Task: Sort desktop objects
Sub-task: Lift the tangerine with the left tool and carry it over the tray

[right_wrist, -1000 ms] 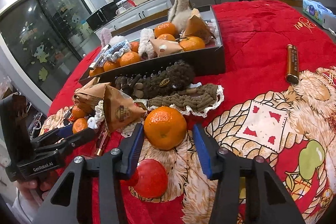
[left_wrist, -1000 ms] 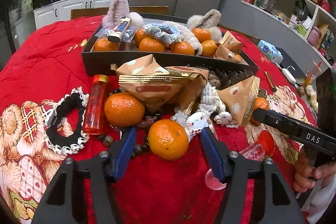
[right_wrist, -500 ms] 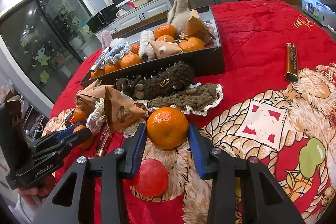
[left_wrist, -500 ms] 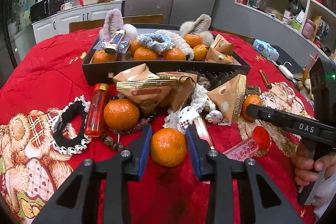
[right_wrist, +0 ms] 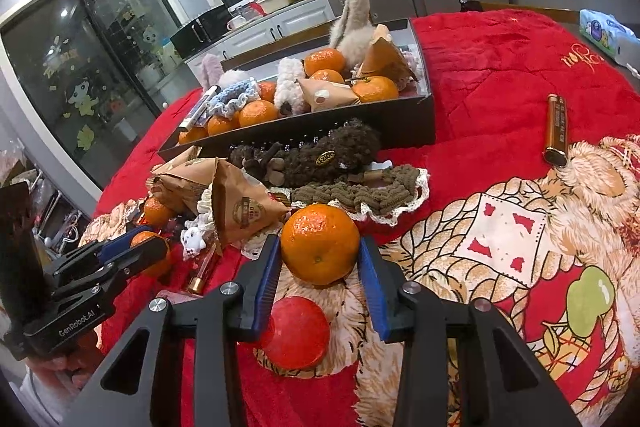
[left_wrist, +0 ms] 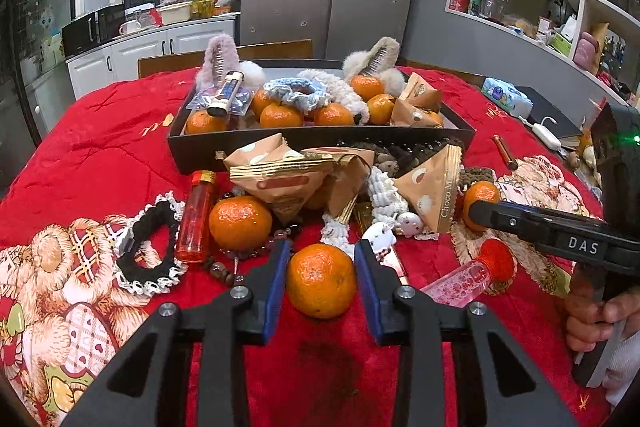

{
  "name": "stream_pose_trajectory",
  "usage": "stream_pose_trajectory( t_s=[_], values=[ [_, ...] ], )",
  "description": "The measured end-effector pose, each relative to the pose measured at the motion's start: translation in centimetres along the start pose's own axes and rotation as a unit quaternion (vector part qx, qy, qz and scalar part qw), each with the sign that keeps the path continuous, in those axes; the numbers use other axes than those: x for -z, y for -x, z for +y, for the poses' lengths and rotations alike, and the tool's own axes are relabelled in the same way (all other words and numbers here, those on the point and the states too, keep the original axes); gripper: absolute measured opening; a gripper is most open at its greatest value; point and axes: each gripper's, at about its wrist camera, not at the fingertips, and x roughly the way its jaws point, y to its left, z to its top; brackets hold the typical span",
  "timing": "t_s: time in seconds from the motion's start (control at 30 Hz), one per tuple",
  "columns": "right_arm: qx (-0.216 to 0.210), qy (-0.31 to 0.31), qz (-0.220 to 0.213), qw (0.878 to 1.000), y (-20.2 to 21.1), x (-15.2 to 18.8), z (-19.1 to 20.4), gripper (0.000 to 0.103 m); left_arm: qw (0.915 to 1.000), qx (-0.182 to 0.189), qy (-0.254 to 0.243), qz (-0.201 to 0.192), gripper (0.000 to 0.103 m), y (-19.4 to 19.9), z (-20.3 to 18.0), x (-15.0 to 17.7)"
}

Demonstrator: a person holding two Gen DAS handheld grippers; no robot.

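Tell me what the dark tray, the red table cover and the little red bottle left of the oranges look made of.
Tray: likely matte black cardboard, thin straight walls.
Table cover: quilted fabric, stitched lines and soft folds, slight sheen.
Red bottle: clear red plastic or glass, glossy, with a gold cap.

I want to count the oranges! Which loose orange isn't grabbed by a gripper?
The orange beside the red bottle. It sits free on the cloth, while the left gripper and right gripper each clamp another orange.

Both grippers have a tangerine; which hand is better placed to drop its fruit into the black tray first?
Right, marginally. Its gripper holds a tangerine with low crocheted pieces before the tray; the left gripper faces tall snack packets.
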Motion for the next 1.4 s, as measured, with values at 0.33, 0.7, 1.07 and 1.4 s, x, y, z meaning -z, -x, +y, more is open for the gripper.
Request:
stream_pose_trajectory(
  t_s=[0.33,0.7,1.07,1.4],
  values=[
    [0.009,0.013,-0.015,1.0,0.6,0.0,0.5,0.037,0.9999,-0.001,0.005,-0.012,0.035,0.3,0.2,-0.1],
    [0.012,0.047,-0.066,0.997,2.2,0.3,2.2,0.037,0.9953,-0.029,-0.008,-0.092,0.035,2.7,-0.5,-0.2],
    [0.006,0.102,-0.108,0.989,3.4,0.8,4.9,0.037,0.9858,-0.02,-0.039,-0.162,0.035,5.2,-2.2,0.1],
    [0.004,0.094,-0.103,0.99,3.2,0.8,4.4,0.037,0.9902,0.002,-0.025,-0.137,0.035,4.5,-1.7,0.1]
  ],
)
